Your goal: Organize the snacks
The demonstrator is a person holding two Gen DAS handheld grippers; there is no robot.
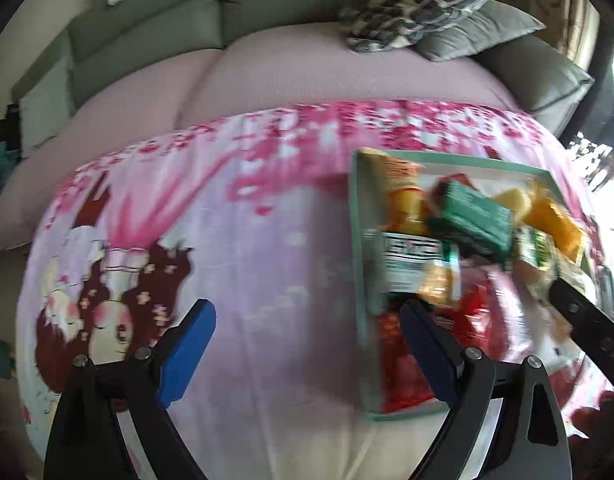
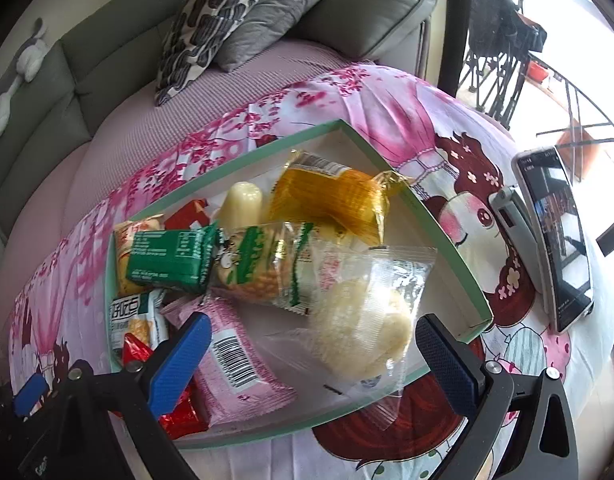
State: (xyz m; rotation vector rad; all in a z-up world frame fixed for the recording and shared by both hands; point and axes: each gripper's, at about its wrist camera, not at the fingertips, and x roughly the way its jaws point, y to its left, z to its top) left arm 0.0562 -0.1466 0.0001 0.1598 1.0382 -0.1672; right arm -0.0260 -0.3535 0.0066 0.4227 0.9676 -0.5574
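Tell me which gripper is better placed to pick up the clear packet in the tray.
Right. The right gripper hangs open directly over the clear packet; the left gripper sits open beside the tray.

Your left wrist view was smeared by motion, so the print on the white-labelled snack packet [image 1: 407, 264] in the shallow green-rimmed cardboard tray [image 1: 357, 240] could not be read. Your left gripper's blue-padded finger [image 1: 423, 352] covered part of the red wrapper [image 1: 391, 368] below it. In the right wrist view, the green foil packet [image 2: 169, 258] hid most of the orange-and-yellow pack [image 2: 125, 256] beneath. The phone on its grey stand [image 2: 555, 236] showed a screen too small to make out. The grey plush toy [image 2: 17, 76] was cut by the frame edge.
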